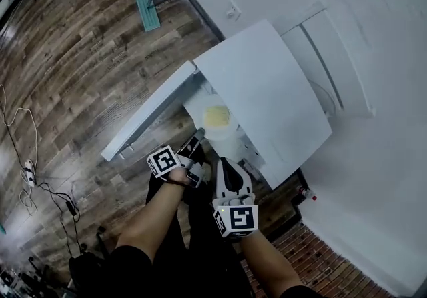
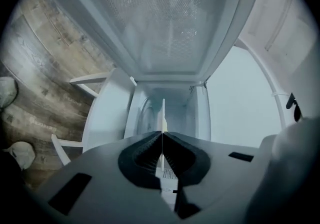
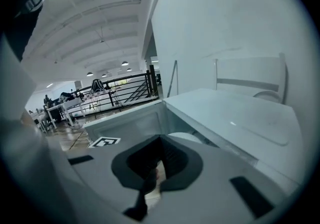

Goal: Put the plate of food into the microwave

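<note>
The plate (image 1: 224,133) of yellow food (image 1: 217,115) sits at the mouth of the open microwave (image 1: 267,90). Its door (image 1: 150,117) is swung wide to the left. The left gripper (image 1: 198,137) is clenched on the plate's near rim. In the left gripper view the rim runs as a thin white edge from between the closed pads straight toward the cavity. The right gripper (image 1: 225,162) hangs just behind the plate. Its jaws appear slightly parted with nothing in them, though its own view is dim there and the gap is narrow.

The plate looks stiff and thin, probably ceramic or melamine, so it should keep its shape. Held by one rim point alone, it will want to droop at the far side. Its glaze is likely slick, so a pinch on the rim could creep if the plate tilts. The food seems soft and loose enough to slide, which makes keeping the plate level the main concern. The rim is the sensible place to hold, well clear of the food. A second hold on the near rim beside the first would steady the plate as it goes in.
</note>
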